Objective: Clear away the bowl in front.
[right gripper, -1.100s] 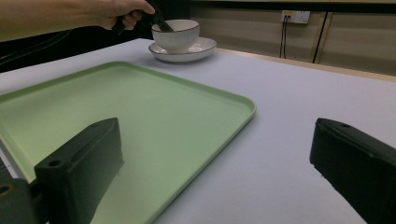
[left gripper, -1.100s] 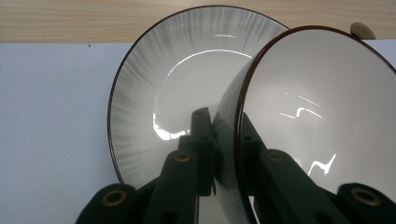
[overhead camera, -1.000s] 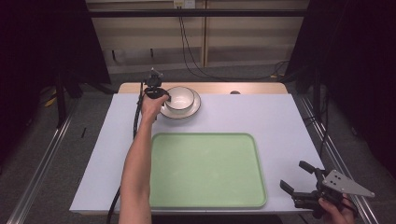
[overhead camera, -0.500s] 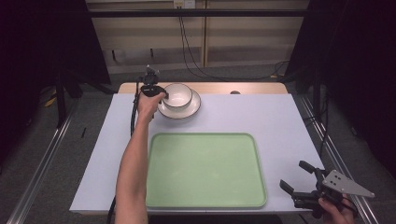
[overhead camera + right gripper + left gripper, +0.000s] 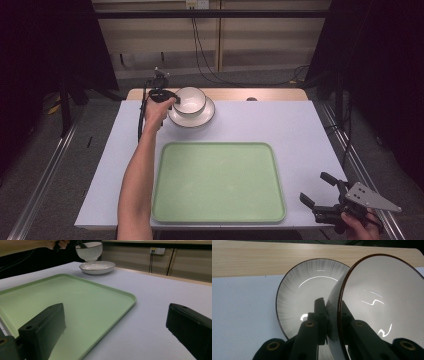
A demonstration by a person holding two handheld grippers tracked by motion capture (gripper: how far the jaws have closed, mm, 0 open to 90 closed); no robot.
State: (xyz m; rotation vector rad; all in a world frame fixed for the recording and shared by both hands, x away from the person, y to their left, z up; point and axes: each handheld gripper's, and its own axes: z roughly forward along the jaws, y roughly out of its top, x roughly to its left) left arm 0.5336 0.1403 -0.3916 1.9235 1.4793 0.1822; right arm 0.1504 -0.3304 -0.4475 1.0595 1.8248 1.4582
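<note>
Bowl first: pinched at its wall by the left claw, with one jaw inside the rim, one jaw outside, and both pads tight on the wall. Hangs from the tips of that claw, up in the air and tipped a little. Clear of the plate below, with a gap under its small foot. Plate flat on the table, just under and past the claw's tips.

Done so far, by the look of it: grabbed and picked up off the plate. Left to do, as a best guess: carry back to the green tray, set down flat, then let go. Tray well behind the left claw, closer to the person, with nothing on it. Maybe the plate after that, but cannot tell.

Right claw: wide open, holding nothing. Low at the near corner of the table, just beside the tray's corner. Far across the table from the bowl and plate, with its jaws facing that way.

Now the look of the bowl: white, round and deep, with a thin dark brown rim. Shiny, with bright spots of light inside. Empty and clean. Smooth all over, so likely slippery and in need of a firm pinch on the way to the tray.
</note>
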